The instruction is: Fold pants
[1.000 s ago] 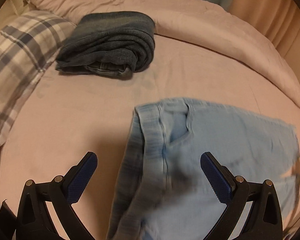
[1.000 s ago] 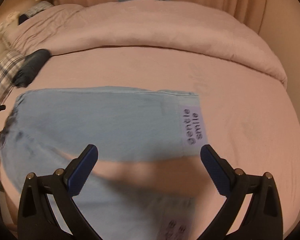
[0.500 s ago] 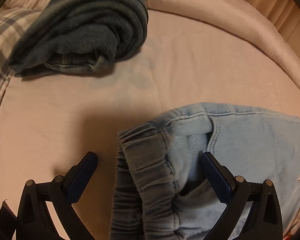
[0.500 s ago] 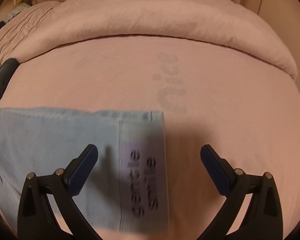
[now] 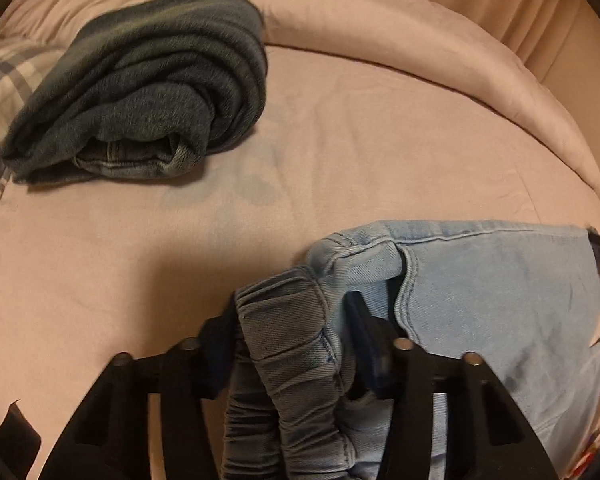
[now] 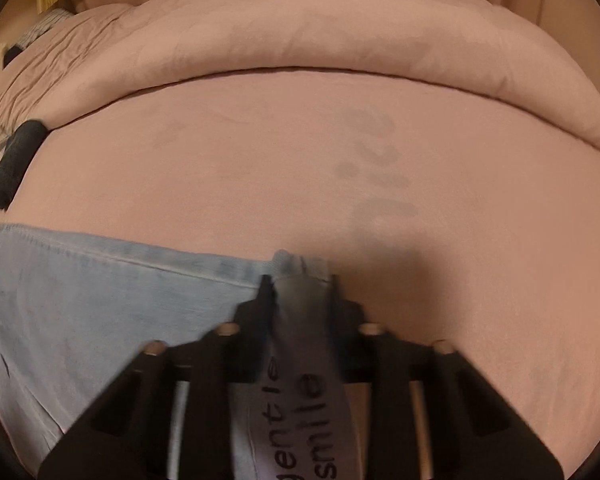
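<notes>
**Both Tongs Closing on the Light Blue Pants**

Left tongs [image 5: 290, 316]: your jaws are closing with the gathered elastic waistband [image 5: 288, 344] of the light blue pants [image 5: 500, 300] between them. The blue pads already press the bunched fabric from both sides, so the waistband stands up in a ridge between the fingers. Treat this as a grip on the pants.

Right tongs [image 6: 300, 284]: your jaws are closing on the far end of the same pants [image 6: 100, 312]. A fold of the hem stands pinched between the two fingertips, and the pale label panel [image 6: 300, 412] printed "gentle smile" runs down from the pinch toward the camera. The frame is somewhat blurred here, but the fabric is plainly clamped.

Location of the pants: they lie flat on the pink bed sheet [image 5: 340, 152], stretched sideways between your two tongs, waistband at the left tongs and hem at the right.

Other items on the bed: a folded pair of dark jeans [image 5: 152, 92] rests well apart from the pants, just beside a plaid pillow [image 5: 4, 80]. A rolled pink duvet [image 6: 320, 32] lies along the far side of the sheet.
</notes>
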Available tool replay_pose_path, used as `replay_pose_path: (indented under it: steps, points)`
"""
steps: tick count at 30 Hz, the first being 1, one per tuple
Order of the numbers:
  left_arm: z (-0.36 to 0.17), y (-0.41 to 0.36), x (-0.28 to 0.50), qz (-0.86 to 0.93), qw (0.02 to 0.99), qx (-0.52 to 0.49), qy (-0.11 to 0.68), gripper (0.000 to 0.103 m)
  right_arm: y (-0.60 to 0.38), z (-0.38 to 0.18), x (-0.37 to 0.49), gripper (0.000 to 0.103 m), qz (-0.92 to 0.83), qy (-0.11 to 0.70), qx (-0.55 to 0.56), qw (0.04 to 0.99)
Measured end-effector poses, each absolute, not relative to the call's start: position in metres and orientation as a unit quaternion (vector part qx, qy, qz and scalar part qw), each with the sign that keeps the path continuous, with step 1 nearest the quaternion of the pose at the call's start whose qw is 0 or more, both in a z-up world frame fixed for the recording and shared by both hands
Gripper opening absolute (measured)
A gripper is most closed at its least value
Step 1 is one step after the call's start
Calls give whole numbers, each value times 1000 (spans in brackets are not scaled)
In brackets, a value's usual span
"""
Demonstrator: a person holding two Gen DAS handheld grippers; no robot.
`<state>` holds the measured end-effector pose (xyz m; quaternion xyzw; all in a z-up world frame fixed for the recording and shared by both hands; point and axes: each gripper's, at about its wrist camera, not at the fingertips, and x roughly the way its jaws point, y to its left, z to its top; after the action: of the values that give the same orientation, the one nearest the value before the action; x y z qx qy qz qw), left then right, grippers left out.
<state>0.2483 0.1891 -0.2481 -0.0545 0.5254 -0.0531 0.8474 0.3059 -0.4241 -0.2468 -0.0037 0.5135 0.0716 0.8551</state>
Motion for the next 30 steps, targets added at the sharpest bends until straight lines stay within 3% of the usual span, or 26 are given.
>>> replay_pose_path:
  steps: [1,3,12,21,25,30]
  points:
    - [-246,189,247,-53,850,-53,522,40,-417,-245,305,12,67,510,-20,857]
    - [-236,190,241,-52,857,-57,509,36,-409,-241,304,12,63,503,-34,861]
    - [-179,195,196,-81,904,-73,414,35,-416,-175,252,10,53,418,-28,907]
    - [-156,198,109,-98,938,-93,318,35,-439,-113,113,11,125,298,42,946]
    - [-168,206,64,-110,932,-107,327,36,-436,-124,54,12,142,313,46,938]
    - [-190,209,27,-108,908,-107,390,36,-435,-154,6,20,167,379,87,906]
